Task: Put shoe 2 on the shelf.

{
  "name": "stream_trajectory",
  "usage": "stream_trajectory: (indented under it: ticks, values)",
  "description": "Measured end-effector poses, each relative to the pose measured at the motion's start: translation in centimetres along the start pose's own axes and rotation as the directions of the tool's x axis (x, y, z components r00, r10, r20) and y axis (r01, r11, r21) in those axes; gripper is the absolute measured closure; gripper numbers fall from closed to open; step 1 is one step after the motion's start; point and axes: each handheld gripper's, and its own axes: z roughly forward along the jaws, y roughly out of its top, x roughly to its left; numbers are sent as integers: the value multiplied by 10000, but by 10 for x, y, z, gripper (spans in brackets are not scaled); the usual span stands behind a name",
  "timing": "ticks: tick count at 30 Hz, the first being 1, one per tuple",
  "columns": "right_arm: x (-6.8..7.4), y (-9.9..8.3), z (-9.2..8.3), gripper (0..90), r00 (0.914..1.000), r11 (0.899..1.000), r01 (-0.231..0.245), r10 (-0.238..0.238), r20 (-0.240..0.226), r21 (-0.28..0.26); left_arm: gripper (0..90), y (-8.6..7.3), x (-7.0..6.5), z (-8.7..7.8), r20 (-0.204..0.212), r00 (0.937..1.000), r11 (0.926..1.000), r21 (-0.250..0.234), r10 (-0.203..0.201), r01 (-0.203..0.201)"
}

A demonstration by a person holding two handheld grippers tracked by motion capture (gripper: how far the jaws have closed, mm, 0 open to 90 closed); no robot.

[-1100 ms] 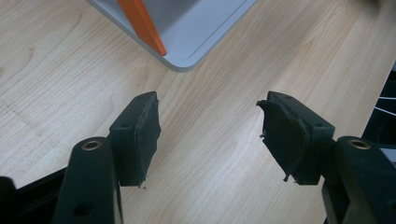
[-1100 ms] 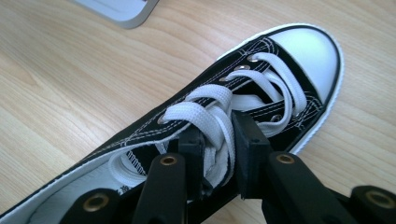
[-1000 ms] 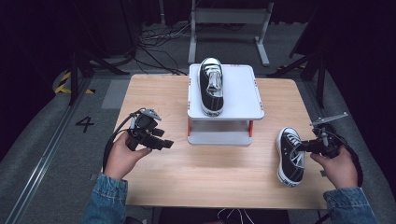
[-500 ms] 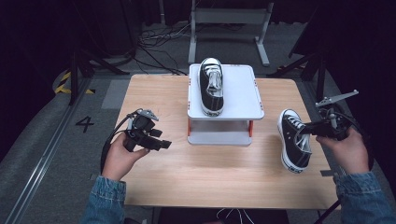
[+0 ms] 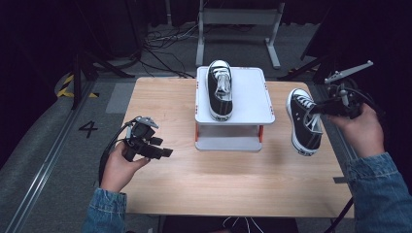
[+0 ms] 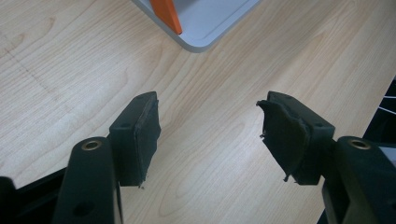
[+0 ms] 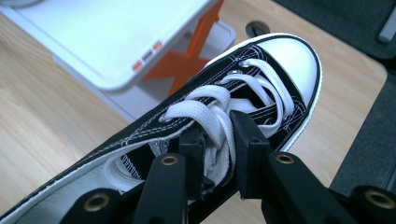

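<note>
A black sneaker with white laces and toe cap (image 5: 304, 121) hangs in the air over the table's right edge, its toe pointing away. My right gripper (image 5: 318, 109) is shut on its laces and tongue (image 7: 217, 140). A second matching sneaker (image 5: 219, 90) lies on top of the white two-level stand (image 5: 252, 99) at the table's middle back. My left gripper (image 5: 165, 153) hovers low over the left part of the table, jaws open with nothing between the pads (image 6: 142, 135).
The wooden table (image 5: 223, 179) has bare room in front of the stand and on its left half. The stand has orange legs (image 7: 189, 63) and a lower shelf (image 5: 228, 143). Dark floor, cables and metal frames surround the table.
My right gripper has lifted the sneaker off the table and carried it up and slightly back. The left gripper has stayed put.
</note>
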Motion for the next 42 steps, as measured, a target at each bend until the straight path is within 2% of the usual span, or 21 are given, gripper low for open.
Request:
stream_trajectory:
  ticks: [4, 5, 11, 13, 15, 26, 30, 35, 40, 42]
  values:
    - [3, 19, 0, 762, 9998, 9996, 198, -198, 21, -184, 371, -3, 1, -1, 9, 10000, 10000, 15, -55, 55]
    - [3, 19, 0, 762, 9998, 9996, 198, -198, 21, -184, 371, -3, 1, -1, 9, 10000, 10000, 15, -55, 55]
    - [13, 58, 8, 764, 9980, 9971, 624, -620, 94, -445, 371, -5, 3, -2, -18, 9999, 9999, -16, -136, 136]
    - [14, 61, 10, 764, 9975, 9963, 707, -702, 114, -483, 370, -5, 3, -2, -27, 9999, 9999, 3, -122, 122]
    - [20, 78, 18, 765, 9959, 9943, 904, -899, 119, -562, 371, -5, 3, -2, -11, 9999, 9999, 28, -119, 119]
    - [46, 124, 49, 767, 9872, 9866, 1565, -1548, 376, -464, 371, -7, 6, -2, -25, 9999, 9999, 36, -107, 107]
    - [54, 134, 61, 767, 9843, 9834, 1736, -1715, 425, -531, 371, -7, 6, -3, 27, 9999, 9999, -35, -159, 159]
    - [57, 145, 77, 769, 9830, 9831, 1786, -1766, 498, -393, 371, -8, 7, -5, 85, 9998, 9998, -110, -165, 166]
    - [63, 152, 90, 769, 9738, 9769, 2132, -2112, 846, -150, 371, -9, 9, -4, 62, 9999, 9999, -103, -119, 120]
    - [64, 153, 91, 769, 9728, 9761, 2167, -2149, 862, -124, 371, -9, 9, -4, 118, 9998, 9998, -87, -179, 180]
